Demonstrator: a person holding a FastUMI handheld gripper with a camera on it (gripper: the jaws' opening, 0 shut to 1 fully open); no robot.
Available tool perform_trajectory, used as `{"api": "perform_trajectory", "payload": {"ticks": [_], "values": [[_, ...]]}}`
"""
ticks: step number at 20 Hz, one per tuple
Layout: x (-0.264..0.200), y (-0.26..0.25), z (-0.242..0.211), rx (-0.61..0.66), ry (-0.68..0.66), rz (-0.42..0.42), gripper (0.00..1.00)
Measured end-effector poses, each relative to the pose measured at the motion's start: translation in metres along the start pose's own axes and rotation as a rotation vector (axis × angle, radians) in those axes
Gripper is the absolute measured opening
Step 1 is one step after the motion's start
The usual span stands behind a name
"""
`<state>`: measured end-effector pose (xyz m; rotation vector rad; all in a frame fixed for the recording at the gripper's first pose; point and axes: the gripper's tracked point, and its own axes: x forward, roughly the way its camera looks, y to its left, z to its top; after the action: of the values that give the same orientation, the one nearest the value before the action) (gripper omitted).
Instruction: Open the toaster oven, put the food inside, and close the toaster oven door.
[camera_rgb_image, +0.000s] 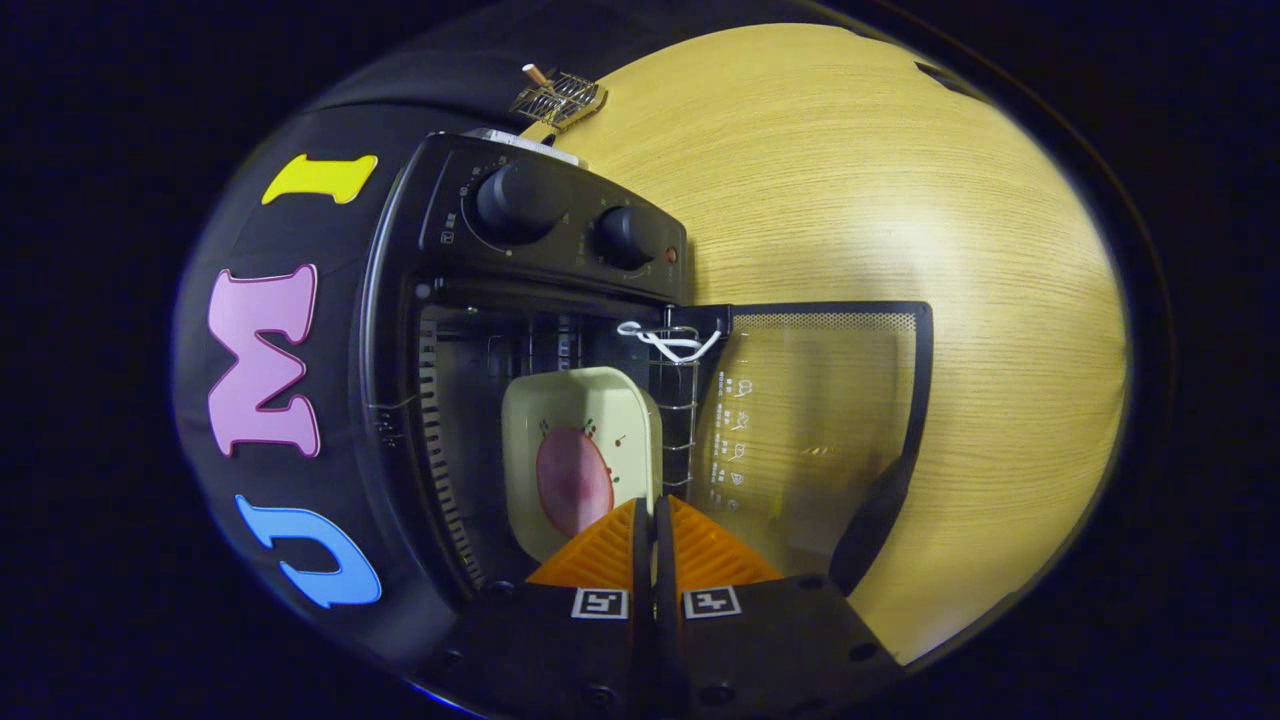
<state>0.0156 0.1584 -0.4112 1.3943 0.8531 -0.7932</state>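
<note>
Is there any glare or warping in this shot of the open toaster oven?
Gripper view: the oven and table edges bow from fisheye warping; soft glare on the table; the glass door mirrors the wood; the gripper, fingers together at the dish, stays sharp.

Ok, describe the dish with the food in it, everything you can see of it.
The dish is a pale cream, square tray with rounded corners and a raised rim, ceramic or plastic by its look. It holds a round pink slice of food with small green and red specks around it. It sits inside the toaster oven, whose door hangs open, and next to the wire rack. The gripper is shut on the dish's near edge, both fingers pressed together there.
</note>
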Motion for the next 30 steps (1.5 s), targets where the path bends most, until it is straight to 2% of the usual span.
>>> {"api": "perform_trajectory", "payload": {"ticks": [5, 6, 9, 10, 13, 17, 21, 23, 26, 30], "values": [[0.007, 0.015, -0.010, 0.029, 0.031, 0.049, 0.12], [0.002, 0.016, -0.012, 0.032, 0.048, 0.054, 0.24], [-0.015, 0.018, -0.021, -0.016, 0.102, 0.078, 0.44], [-0.024, 0.014, -0.022, -0.081, 0.111, 0.089, 0.61], [-0.051, 0.004, -0.017, -0.349, 0.109, 0.136, 0.97], [-0.087, -0.005, -0.007, -0.700, 0.099, 0.213, 0.98], [-0.116, -0.020, -0.002, -1.128, 0.059, 0.265, 0.99], [-0.122, -0.049, -0.001, -1.308, 0.054, 0.238, 0.99], [-0.114, -0.083, -0.002, -1.502, 0.032, 0.184, 1.00], [-0.088, -0.130, -0.015, -1.601, 0.100, 0.109, 1.00]]}}
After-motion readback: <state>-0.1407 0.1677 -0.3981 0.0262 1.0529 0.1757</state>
